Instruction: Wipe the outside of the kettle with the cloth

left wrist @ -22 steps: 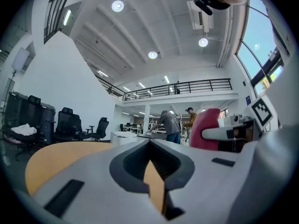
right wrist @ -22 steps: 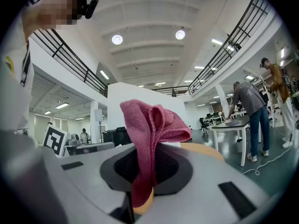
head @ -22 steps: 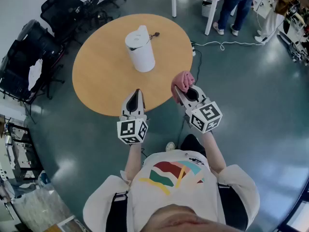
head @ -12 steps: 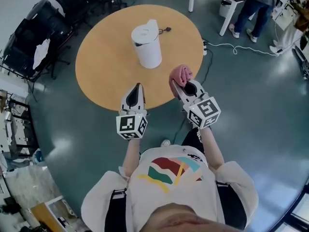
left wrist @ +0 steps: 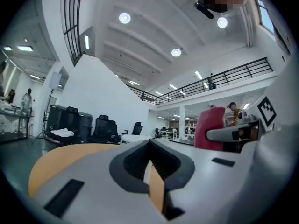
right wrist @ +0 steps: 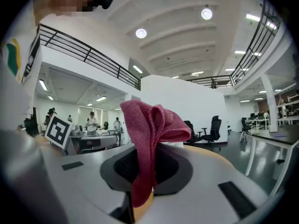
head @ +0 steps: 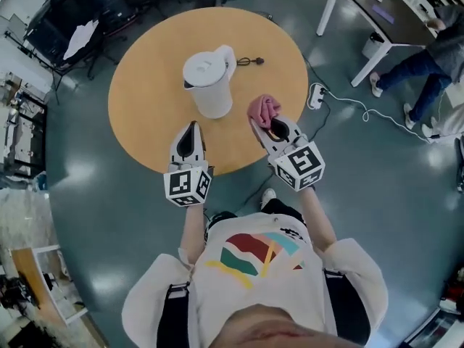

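Kettle: white, lidded, upright on the round wooden surface, ahead of both tools and touched by neither. Its shell looks hard and smooth, so it is probably slippery and may slide or tip under a sideways wipe. If empty it is likely light. The handle side or the lid seems the soundest place to steady it.

Cloth: pink-red, soft and limp, pinched at a fold between the closed jaws of the right tool. Its loose bulk stands up beyond the tips, near the kettle but apart from it, and this free bunch should mould to the curved wall.

The left tool has its jaws fully together with nothing between them. It is held level beside the right tool, over the near edge of the surface.
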The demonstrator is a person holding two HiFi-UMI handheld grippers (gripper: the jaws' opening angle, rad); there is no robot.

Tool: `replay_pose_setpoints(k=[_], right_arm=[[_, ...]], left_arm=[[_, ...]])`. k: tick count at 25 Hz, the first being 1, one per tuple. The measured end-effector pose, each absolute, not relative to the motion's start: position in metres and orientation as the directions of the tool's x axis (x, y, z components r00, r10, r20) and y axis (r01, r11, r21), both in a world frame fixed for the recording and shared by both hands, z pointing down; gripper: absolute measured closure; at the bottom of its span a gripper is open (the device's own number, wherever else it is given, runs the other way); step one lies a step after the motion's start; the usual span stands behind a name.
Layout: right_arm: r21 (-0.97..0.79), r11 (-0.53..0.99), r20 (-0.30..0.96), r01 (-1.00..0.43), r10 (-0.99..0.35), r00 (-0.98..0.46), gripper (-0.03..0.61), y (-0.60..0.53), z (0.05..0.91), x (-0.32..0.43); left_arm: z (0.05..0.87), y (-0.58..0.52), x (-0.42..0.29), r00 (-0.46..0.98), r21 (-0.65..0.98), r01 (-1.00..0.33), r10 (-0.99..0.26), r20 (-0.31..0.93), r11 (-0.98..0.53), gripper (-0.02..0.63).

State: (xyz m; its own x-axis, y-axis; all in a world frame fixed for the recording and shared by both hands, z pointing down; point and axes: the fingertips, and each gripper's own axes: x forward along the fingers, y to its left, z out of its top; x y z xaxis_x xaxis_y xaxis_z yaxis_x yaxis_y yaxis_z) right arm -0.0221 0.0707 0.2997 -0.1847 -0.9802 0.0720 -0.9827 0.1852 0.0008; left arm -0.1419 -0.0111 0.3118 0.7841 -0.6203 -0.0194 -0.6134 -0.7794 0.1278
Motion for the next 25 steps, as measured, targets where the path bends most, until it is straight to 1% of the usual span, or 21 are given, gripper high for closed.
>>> replay_pose_setpoints(k=[5,8,11,14,17,21,25], right_arm=[[-0.007,0.332,0.094,-0.943,-0.939,-0.331,0.531,0.056,0.296,0.015],[-0.029,0.401,0.11,-0.916,-0.909,-0.402,0.531,0.044,0.304,0.01],[-0.008,0.455,0.114,-0.891,-0.884,-0.452,0.531,0.029,0.31,-0.004],[0.031,0.46,0.108,-0.888,-0.884,-0.454,0.531,0.012,0.314,-0.015],[0.045,0.461,0.11,-0.886,-0.884,-0.454,0.532,-0.006,0.322,-0.03],[0.036,0.517,0.148,-0.855,-0.849,-0.507,0.532,-0.028,0.345,-0.057],[0.082,0.543,0.195,-0.836,-0.831,-0.521,0.531,-0.056,0.37,-0.084]], left_arm=[[0.294,-0.007,-0.119,0.681,0.156,-0.718,-0.731,-0.047,-0.678,0.571],[0.301,0.0,-0.125,0.626,0.15,-0.77,-0.78,-0.012,-0.621,0.571],[0.314,-0.005,-0.131,0.587,0.152,-0.802,-0.809,0.018,-0.578,0.571],[0.321,-0.019,-0.135,0.571,0.146,-0.815,-0.821,0.029,-0.562,0.571],[0.319,-0.044,-0.138,0.569,0.145,-0.814,-0.822,0.01,-0.562,0.571],[0.322,-0.073,-0.133,0.583,0.167,-0.8,-0.813,-0.017,-0.577,0.571],[0.339,-0.089,-0.131,0.61,0.184,-0.778,-0.793,-0.007,-0.6,0.571]])
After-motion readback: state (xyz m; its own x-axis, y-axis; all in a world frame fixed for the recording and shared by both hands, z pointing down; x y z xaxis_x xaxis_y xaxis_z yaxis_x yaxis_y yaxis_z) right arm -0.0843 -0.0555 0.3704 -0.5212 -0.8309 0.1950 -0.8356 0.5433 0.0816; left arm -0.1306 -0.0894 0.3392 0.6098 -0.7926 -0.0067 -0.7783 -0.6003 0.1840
